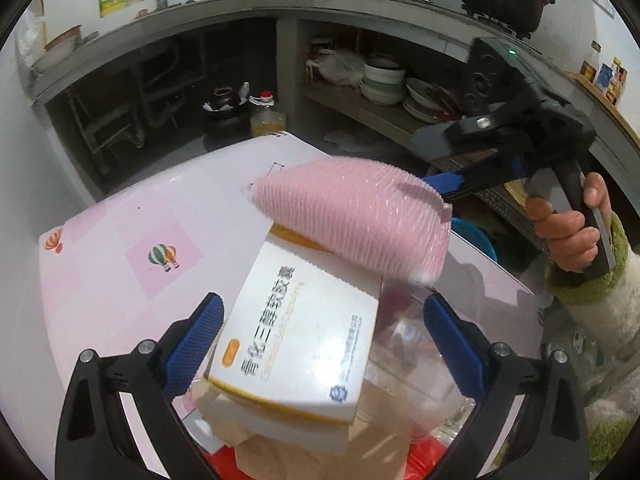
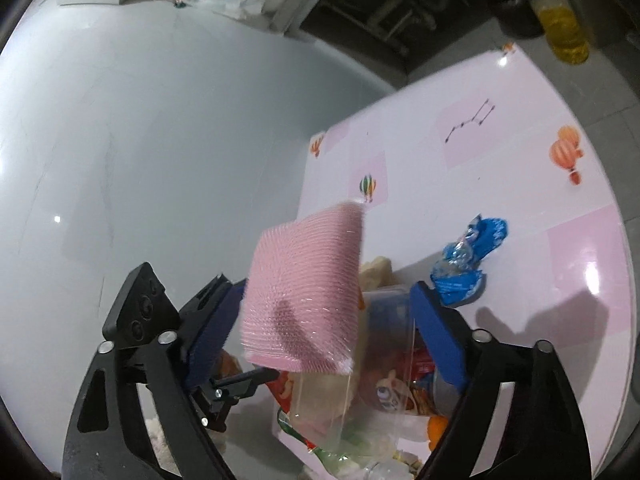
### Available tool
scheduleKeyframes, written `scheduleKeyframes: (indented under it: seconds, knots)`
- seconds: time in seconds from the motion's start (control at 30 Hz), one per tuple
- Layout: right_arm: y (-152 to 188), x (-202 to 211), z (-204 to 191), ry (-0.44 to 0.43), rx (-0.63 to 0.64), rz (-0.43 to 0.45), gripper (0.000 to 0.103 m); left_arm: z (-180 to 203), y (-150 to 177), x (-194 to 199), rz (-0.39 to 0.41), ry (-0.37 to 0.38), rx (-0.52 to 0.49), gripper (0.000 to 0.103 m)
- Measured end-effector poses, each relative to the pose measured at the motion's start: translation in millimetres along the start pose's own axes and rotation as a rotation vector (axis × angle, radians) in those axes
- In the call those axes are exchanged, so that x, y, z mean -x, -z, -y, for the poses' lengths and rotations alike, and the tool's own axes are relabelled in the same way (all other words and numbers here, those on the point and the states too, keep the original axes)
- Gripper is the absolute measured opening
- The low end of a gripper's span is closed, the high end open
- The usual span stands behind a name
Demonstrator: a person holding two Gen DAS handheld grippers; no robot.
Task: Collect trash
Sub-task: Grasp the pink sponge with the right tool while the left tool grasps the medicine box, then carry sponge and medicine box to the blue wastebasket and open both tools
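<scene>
Nearest to us, in the left wrist view, the left gripper (image 1: pixel 324 300) stands with its blue-padded jaws open around a white medicine box (image 1: pixel 304 340). The left pad is at the box's edge; the right pad stands clear of it. The box lies tilted on a heap of trash (image 1: pixel 320 448) at the near edge of the pink-and-white bench (image 1: pixel 100 280), over brown paper and crumpled clear plastic.

Just beyond the box we see a pink bristly pad (image 1: pixel 352 216), tilted and blurred; we cannot tell whether it rests on the heap. At far right a hand (image 1: pixel 568 236) holds the right gripper (image 2: pixel 328 286).

In the right wrist view that gripper's jaws are wide apart. The pink pad sits between them, against the left pad and clear of the right, so it is not gripped. To the right a crumpled blue wrapper (image 2: pixel 468 264) lies on the bench.
</scene>
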State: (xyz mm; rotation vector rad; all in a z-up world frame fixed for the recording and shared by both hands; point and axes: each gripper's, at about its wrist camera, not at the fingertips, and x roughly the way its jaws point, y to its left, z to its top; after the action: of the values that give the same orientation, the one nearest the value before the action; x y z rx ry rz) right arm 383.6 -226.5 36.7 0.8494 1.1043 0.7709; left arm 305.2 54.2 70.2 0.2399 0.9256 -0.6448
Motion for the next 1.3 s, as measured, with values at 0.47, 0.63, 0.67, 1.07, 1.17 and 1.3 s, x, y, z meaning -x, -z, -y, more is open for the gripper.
scheduleKeyframes:
  seconds: [0.47, 0.63, 0.67, 1.07, 1.17, 1.3]
  knots:
    - [12.0, 4.3, -5.1, -0.002, 0.026, -0.042, 0.053, -0.7, -2.6, -8.3, -0.02, -0.018, 0.044, 0.077]
    - [10.8, -3.2, 1.9, -0.02, -0.011, -0.055, 0.059, 8.8, -1.8, -7.7, -0.009, -0.055, 0.018, 0.076]
    - [10.9, -4.3, 2.0, -0.022, -0.012, -0.061, 0.06, 10.0, -2.0, -7.3, -0.009, -0.058, 0.016, 0.076]
    - [13.3, -1.5, -5.9, -0.019, 0.0, -0.046, 0.044, 18.7, -4.0, 4.8, 0.028, -0.111, 0.0, 0.075]
    - [13.9, 3.3, -8.9, -0.029, -0.003, -0.025, 0.039, 16.0, -3.8, 11.4, 0.043, -0.12, 0.02, 0.075]
    - [18.2, 19.0, -14.1, -0.043, -0.003, 0.018, 0.037, 5.7, -2.5, 22.2, 0.067, -0.113, 0.078, 0.075]
